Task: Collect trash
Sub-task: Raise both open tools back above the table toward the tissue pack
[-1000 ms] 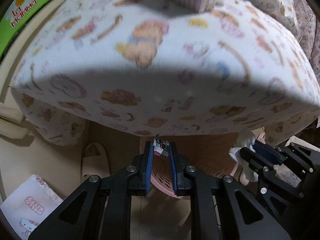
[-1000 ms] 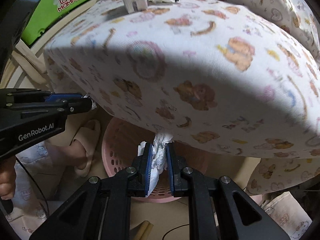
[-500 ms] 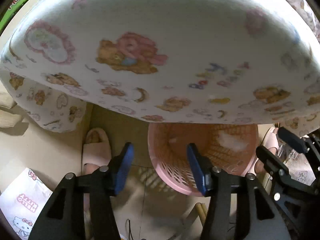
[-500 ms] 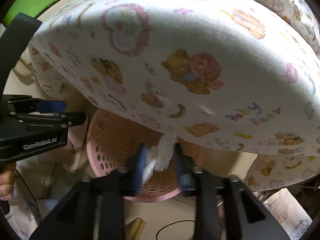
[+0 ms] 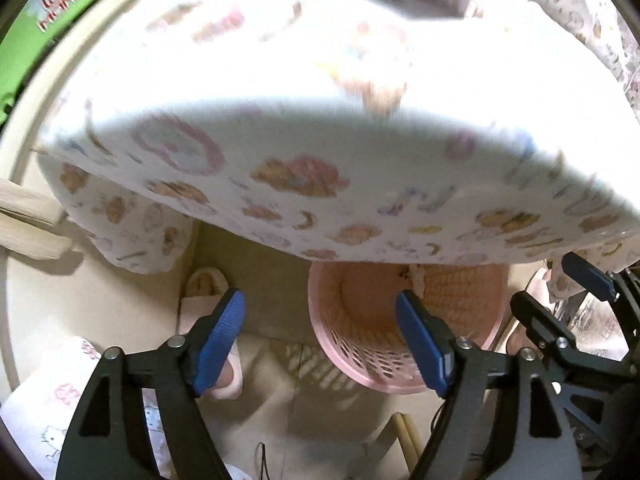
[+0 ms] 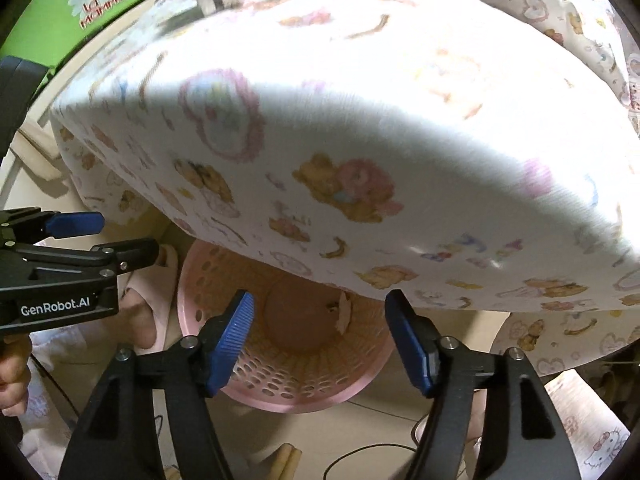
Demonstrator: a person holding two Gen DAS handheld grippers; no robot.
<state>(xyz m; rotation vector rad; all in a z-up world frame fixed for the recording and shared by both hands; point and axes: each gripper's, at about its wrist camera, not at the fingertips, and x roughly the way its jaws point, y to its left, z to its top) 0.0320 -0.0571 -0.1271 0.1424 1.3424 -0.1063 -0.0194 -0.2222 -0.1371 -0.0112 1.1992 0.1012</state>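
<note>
My left tool (image 5: 320, 340) hangs pointing steeply down with its blue pads wide apart and opening further, nothing between them. Its right pad sits over the pink basket (image 5: 360, 354) on the floor, its left pad over a pale slipper (image 5: 202, 284). My right tool (image 6: 320, 336) is likewise spread and still widening, empty, with both pads framing the same pink basket (image 6: 304, 394) from above.

Inside the basket, a small pale scrap of trash (image 6: 343, 312) shows near the far wall, just under the mattress edge; in the left view the same scrap (image 5: 418, 276) lies against the basket's inner side. I cannot tell what kind of scrap it is.

Above and beyond both tools bulges the bed (image 6: 400, 120), covered in a white sheet printed with bears and hearts, overhanging the basket's back rim. My left tool (image 6: 100, 240) also shows at the left of the right view, beside the basket. A green panel (image 6: 60, 8) with a daisy stands in the far corner.
</note>
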